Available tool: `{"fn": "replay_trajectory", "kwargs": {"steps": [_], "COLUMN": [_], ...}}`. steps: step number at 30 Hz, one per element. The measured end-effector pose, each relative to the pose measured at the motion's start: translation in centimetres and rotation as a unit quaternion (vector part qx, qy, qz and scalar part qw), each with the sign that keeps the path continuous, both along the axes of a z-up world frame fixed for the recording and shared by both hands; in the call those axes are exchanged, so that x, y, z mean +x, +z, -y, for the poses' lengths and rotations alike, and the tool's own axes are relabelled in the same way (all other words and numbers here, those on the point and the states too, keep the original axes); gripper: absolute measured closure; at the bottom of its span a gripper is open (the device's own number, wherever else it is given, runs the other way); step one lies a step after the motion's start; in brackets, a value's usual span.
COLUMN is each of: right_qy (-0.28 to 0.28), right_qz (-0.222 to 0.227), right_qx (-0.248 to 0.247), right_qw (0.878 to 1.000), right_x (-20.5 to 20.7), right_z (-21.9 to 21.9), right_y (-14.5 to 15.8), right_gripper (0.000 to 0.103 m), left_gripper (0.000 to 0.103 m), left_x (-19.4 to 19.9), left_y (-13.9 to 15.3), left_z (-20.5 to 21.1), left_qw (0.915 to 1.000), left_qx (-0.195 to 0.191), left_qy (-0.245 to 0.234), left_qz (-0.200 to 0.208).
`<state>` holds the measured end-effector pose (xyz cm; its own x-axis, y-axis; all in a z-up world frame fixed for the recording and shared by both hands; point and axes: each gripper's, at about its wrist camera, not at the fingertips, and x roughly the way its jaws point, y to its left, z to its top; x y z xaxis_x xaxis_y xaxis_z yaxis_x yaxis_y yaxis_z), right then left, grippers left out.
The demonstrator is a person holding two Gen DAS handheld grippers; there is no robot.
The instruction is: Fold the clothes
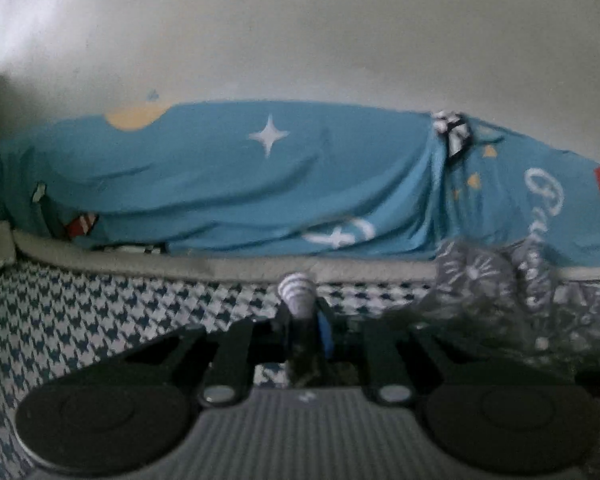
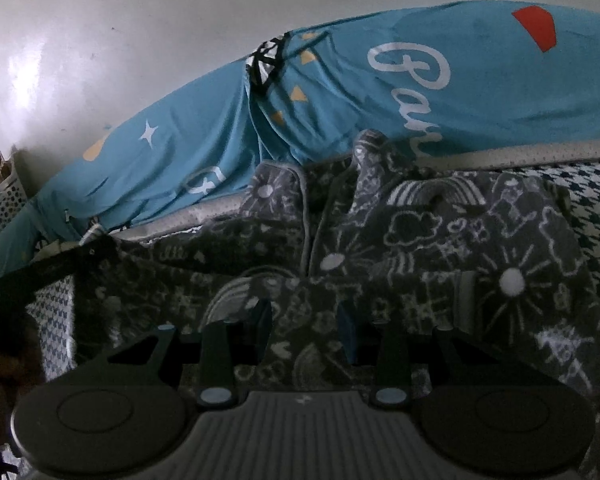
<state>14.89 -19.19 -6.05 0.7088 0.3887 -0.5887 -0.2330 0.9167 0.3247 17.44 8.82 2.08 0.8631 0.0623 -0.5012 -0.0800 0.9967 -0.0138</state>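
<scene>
A dark grey garment (image 2: 420, 248) with white doodle prints lies spread on the houndstooth bed cover (image 2: 596, 208). In the left wrist view my left gripper (image 1: 304, 320) is shut on a striped grey-and-white cuff (image 1: 296, 292) of that garment, whose body (image 1: 500, 292) lies bunched to the right. My right gripper (image 2: 306, 328) is open, its fingers (image 2: 262, 320) resting low over the garment's front with cloth between them. The left gripper also shows at the left edge of the right wrist view (image 2: 92, 252), holding the sleeve end.
A blue cover (image 1: 260, 176) with white stars and lettering drapes a mound behind the bed edge, also in the right wrist view (image 2: 480, 92). A white wall (image 1: 300, 32) stands behind. A perforated white basket (image 2: 0, 204) sits at far left.
</scene>
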Motion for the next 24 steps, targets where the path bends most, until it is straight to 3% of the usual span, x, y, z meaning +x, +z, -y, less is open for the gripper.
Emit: {"fn": "replay_trajectory", "kwargs": {"steps": [7,13,17,24], "right_qy": [0.038,0.053,0.046,0.029], "right_qz": [-0.011,-0.028,-0.033,0.013], "right_qx": [-0.003,-0.01,-0.001,-0.019], "right_qw": [0.999,0.998,0.998,0.999], "right_x": [-0.2,-0.3,-0.2,0.2], "right_z": [-0.9,-1.4,-1.2,-0.1], "right_y": [-0.3,-1.1,-1.2,0.4], "right_gripper": [0.066,0.062,0.062,0.062], "left_gripper": [0.089,0.074,0.053,0.043], "left_x": [2.6,3.1,2.1,-0.6], "left_y": [-1.1,-1.9,-0.2,3.3], "left_z": [-2.5,-4.3,-4.9,-4.3], "left_qw": [0.9987,0.9942,0.9926,0.9943], "left_qx": [-0.035,-0.051,-0.06,-0.074], "left_qy": [0.017,0.067,0.09,0.068], "left_qz": [-0.032,-0.066,-0.055,-0.037]}}
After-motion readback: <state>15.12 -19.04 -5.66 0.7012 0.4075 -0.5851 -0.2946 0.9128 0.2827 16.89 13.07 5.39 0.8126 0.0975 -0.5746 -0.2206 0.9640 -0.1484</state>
